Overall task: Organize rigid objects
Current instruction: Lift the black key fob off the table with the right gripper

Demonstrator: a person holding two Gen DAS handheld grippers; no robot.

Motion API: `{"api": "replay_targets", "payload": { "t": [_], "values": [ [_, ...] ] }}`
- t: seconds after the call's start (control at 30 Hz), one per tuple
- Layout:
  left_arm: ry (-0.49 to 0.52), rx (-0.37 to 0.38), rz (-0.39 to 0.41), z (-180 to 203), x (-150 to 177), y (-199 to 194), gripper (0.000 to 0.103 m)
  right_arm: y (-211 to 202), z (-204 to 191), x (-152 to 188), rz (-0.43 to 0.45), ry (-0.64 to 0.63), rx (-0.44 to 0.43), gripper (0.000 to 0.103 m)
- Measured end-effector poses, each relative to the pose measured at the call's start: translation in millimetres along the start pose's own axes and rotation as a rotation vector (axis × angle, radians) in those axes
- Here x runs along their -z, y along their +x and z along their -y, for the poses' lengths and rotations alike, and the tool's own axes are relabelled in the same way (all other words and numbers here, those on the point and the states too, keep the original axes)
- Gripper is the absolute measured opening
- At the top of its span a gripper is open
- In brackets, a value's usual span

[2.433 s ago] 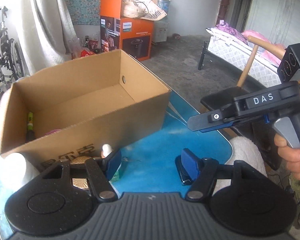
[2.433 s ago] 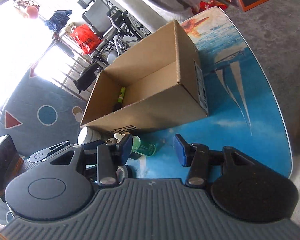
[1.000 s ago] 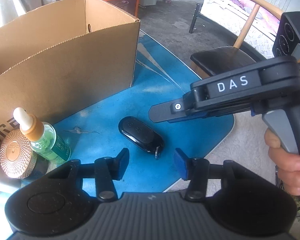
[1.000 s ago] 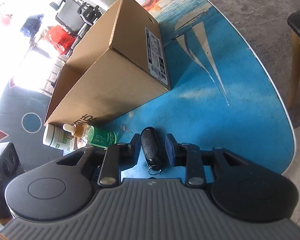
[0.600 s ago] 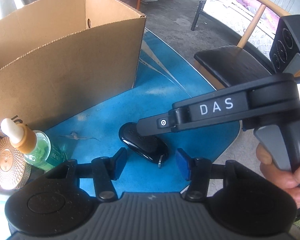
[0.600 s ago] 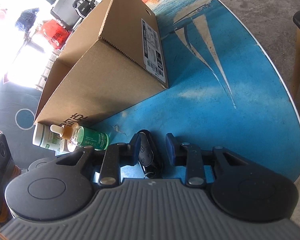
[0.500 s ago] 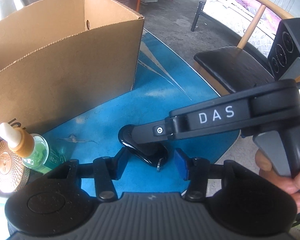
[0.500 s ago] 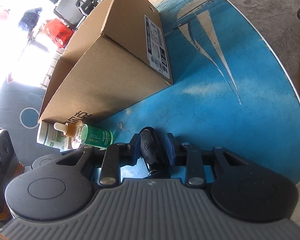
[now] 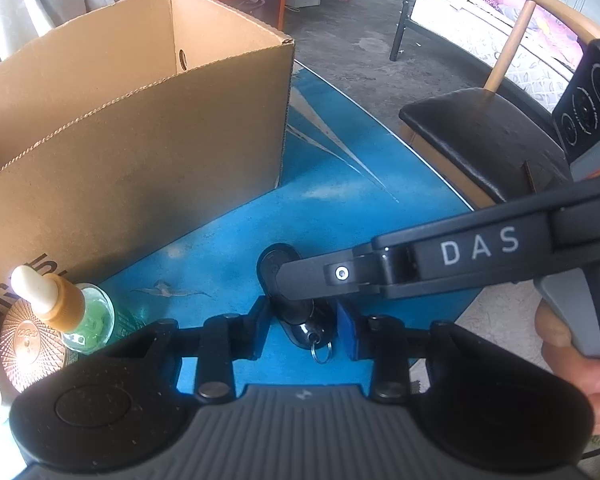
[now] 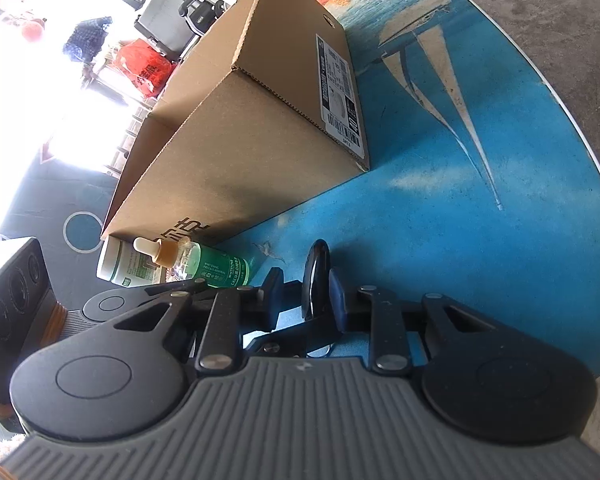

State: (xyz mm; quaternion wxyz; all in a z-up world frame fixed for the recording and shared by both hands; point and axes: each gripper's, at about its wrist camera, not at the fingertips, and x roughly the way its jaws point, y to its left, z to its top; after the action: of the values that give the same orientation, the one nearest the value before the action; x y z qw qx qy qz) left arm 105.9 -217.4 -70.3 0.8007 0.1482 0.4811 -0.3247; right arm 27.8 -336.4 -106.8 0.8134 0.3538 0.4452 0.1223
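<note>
Fingers of both grippers close on the glossy black oval key fob [image 9: 278, 268], now tipped on edge off the blue desk [image 9: 340, 216], right gripper [image 10: 302, 296] pinching it, left gripper [image 9: 302, 330] narrowing beside the open brown cardboard box [image 9: 140, 132].

— What sits between the jaws?
— A glossy black oval plastic key fob [image 10: 314, 280] with a small metal ring at its near end, tipped up on its edge between the right jaws and also lying between the left jaws.
— And the open brown cardboard box [image 9: 148, 136]?
— Upright, beyond the jaws and to their left.
</note>
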Motion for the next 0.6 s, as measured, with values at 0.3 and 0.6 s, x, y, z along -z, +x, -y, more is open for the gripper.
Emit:
{"api": "replay_targets", "payload": {
  "t": [0.3, 0.6],
  "values": [
    [0.026, -0.023, 0.001, 2.5, 1.0, 1.4, 0.033, 10.0, 2.8, 3.9, -0.008, 0.02, -0.01, 0.016],
    [0.041, -0.019, 0.009, 7.3, 1.5, -4.1, 0.033, 1.9, 5.5, 7.3, 0.012, 0.033, -0.015, 0.015]
  ]
}}
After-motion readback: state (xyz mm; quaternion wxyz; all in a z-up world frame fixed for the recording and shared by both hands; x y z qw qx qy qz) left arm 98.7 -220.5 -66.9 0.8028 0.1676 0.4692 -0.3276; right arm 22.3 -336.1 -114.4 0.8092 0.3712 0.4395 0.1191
